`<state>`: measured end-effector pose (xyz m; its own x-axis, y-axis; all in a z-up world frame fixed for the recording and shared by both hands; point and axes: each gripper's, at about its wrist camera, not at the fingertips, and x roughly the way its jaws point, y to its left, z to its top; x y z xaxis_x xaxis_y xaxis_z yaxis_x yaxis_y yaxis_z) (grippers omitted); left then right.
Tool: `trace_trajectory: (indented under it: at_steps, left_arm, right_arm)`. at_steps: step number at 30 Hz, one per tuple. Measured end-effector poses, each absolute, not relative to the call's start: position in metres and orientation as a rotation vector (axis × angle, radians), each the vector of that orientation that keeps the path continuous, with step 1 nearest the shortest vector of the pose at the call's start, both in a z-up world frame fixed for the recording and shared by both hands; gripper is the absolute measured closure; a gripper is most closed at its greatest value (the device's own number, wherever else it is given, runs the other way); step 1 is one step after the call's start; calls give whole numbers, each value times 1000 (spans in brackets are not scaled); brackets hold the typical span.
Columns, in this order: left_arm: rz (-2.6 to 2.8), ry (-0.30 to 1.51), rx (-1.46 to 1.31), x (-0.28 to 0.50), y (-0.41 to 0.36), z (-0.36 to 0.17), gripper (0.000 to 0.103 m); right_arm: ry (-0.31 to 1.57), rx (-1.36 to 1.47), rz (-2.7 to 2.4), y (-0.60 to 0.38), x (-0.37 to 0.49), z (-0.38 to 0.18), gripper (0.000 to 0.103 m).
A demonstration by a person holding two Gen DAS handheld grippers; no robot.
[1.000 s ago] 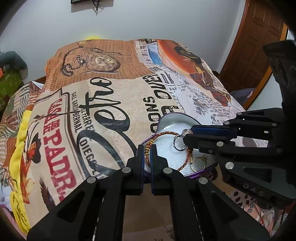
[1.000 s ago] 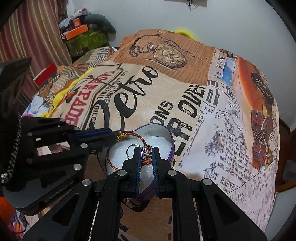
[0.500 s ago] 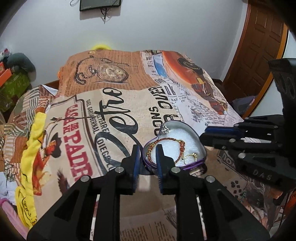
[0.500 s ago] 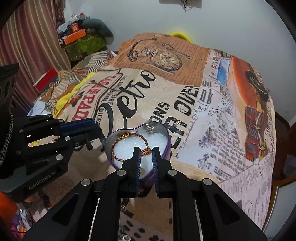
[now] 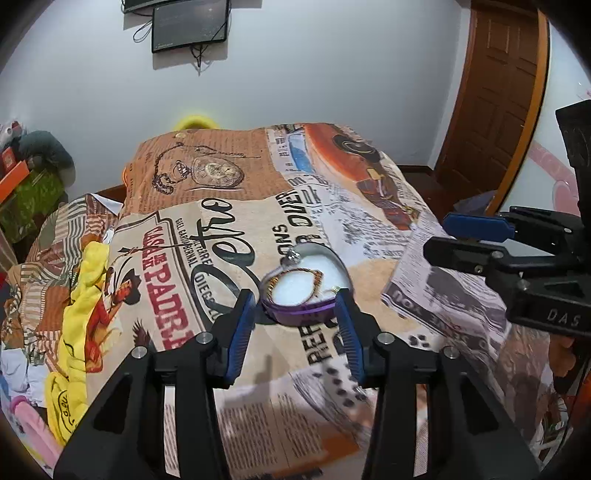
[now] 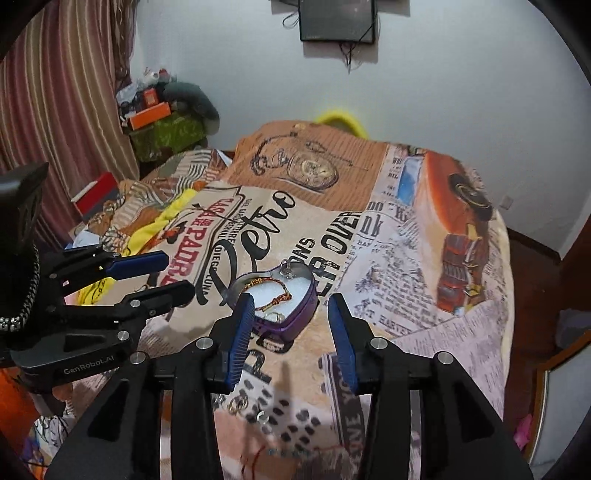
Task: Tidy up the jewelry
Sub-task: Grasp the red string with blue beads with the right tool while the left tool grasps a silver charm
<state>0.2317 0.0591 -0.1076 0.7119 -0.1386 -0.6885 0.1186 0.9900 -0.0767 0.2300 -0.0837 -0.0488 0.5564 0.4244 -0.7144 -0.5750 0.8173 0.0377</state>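
A purple heart-shaped jewelry box (image 5: 306,291) with white padding sits on the printed bedspread; it also shows in the right wrist view (image 6: 291,317). Inside lie a red-gold bracelet (image 5: 314,275), a silver ring (image 5: 293,256) at the back rim and a small gold ring (image 6: 275,316). My left gripper (image 5: 295,314) is open and empty, pulled back just short of the box. My right gripper (image 6: 291,314) is open and empty, also just short of the box. Loose rings (image 6: 238,404) and a red thread bracelet (image 6: 255,458) lie on the bed under the right gripper.
The bedspread (image 5: 207,236) covers the whole bed. A yellow cloth (image 5: 85,295) lies at its left edge. A wooden door (image 5: 491,99) stands at the right, a cluttered shelf (image 6: 162,122) at the far left, a screen (image 6: 338,18) on the wall.
Both grippers have opened and pulled back and up from the box. The right gripper let go of the silver ring, which now rests at the box's back rim.
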Motion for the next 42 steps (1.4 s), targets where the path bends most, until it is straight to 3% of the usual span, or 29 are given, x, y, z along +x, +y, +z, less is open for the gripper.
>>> trace_trajectory:
  at_steps: [9, 26, 42]
  left_arm:
    - [-161, 780, -14, 200, 44, -111, 57]
    - [-148, 878, -28, 161, 29, -173, 57]
    - [-197, 897, -36, 161, 19, -190, 57]
  right_arm:
    - [752, -204, 542, -113, 196, -50, 60]
    - [950, -6, 477, -154, 177, -123, 60]
    - [997, 6, 514, -131, 183, -150, 60]
